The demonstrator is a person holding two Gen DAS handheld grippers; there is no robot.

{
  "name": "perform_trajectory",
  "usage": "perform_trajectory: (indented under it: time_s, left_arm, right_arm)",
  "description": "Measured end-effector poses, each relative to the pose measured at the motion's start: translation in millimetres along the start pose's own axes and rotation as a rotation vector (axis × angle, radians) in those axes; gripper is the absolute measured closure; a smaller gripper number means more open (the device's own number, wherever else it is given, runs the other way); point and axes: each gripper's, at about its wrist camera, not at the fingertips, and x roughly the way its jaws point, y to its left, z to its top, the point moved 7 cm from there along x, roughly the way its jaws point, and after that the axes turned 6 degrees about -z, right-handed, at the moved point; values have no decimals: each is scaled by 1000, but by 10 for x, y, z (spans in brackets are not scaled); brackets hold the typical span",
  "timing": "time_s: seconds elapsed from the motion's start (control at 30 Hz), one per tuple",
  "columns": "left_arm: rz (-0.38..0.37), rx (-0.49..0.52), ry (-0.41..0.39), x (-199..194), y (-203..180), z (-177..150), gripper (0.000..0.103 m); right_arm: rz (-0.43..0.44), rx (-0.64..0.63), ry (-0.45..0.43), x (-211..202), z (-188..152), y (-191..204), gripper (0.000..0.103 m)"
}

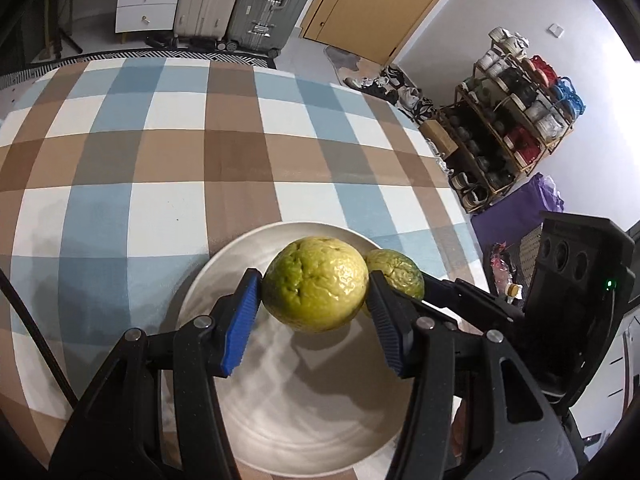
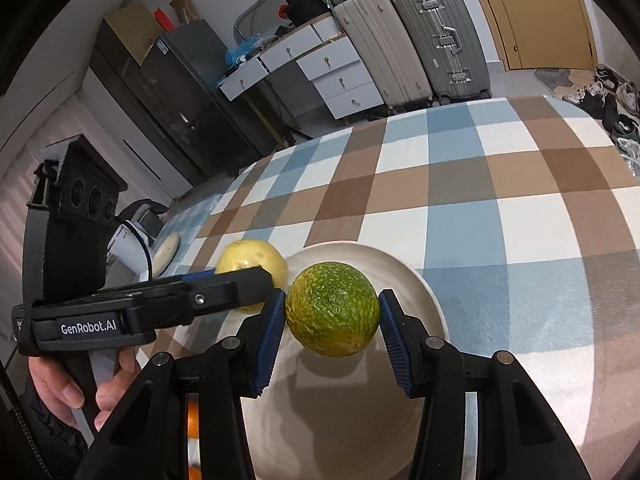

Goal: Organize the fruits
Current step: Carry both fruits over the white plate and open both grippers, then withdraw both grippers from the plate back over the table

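Fruit hangs above the round white ceramic plate (image 1: 224, 264) – a pale yellow-green citrus (image 1: 316, 284) pinched between the left gripper (image 1: 312, 300) pads, a darker wrinkled green citrus (image 2: 332, 308) clamped likewise in the right gripper (image 2: 332, 320), jaws partway open, side by side over the blue-brown checked tablecloth (image 2: 500, 184)

White walls (image 1: 460, 36), wooden door (image 1: 372, 4), two upright suitcases (image 2: 416, 40) beside a white drawer unit (image 2: 340, 76), loaded shoe rack (image 1: 508, 120) by the wall, checked blue-brown-white cloth on the counter (image 1: 180, 140)
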Motion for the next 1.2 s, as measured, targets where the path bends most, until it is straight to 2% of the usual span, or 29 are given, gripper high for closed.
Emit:
perform_trajectory:
  time_s: [0.37, 0.47, 0.53, 0.7, 0.73, 0.8, 0.9, 1.07, 1.2]
  left_arm:
    - [-54, -89, 24, 250, 207, 23, 51]
    - [-58, -95, 23, 266, 215, 55, 43]
    - [-77, -106, 11, 240, 200, 69, 42]
    - [-89, -80, 3, 125, 90, 60, 39]
    - [-87, -72, -5, 70, 63, 56, 38]
    - [-81, -59, -28, -78, 13, 33, 27]
    - [-60, -27, -67, -352, -79, -26, 21]
    - [17, 50, -155, -928, -270, -198, 13]
    - [91, 141, -249, -1425, -513, -418, 3]
  right_arm:
    - [-28, 38, 42, 297, 11, -118, 55]
    - [-32, 44, 43, 332, 16, -121, 53]
    - [-50, 41, 26, 315, 33, -122, 53]
    - [-43, 47, 0, 207, 65, -108, 40]
    - [-43, 47, -3, 175, 61, -104, 38]
    - [-48, 54, -24, 57, 52, -112, 24]
    - [-52, 67, -62, -167, 34, -112, 14]
    - [-61, 64, -132, -662, -32, -9, 2]
    - [-60, 18, -207, -1076, -118, 195, 0]
